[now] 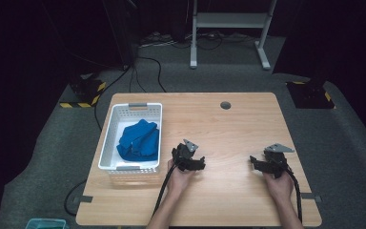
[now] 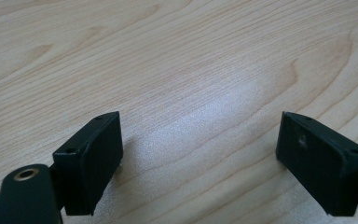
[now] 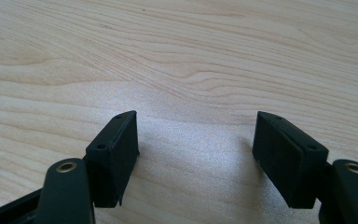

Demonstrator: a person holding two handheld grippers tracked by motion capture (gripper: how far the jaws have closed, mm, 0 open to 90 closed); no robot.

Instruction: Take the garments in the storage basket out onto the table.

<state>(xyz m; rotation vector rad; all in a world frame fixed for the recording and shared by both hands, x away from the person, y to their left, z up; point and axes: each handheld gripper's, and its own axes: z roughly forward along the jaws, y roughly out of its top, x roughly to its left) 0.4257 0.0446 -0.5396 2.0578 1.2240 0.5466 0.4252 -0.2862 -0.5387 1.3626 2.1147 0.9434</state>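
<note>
From above, your left gripper (image 1: 201,163) and right gripper (image 1: 253,161) rested on the table (image 1: 228,129), both released; the blue cloth (image 1: 139,140) lay in the white basket (image 1: 108,138), just left of your left fingers. In the left gripper view, your 2 fingers (image 2: 91,161) stood wide over bare wood. The right gripper view showed your fingers (image 3: 114,156) parted, grasping nothing.

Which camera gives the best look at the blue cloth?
The high view: the blue cloth lies bunched inside the white basket at the table's left. Both gripper views look past open black jaws at bare wooden table, so they tell nothing about the cloth.
</note>
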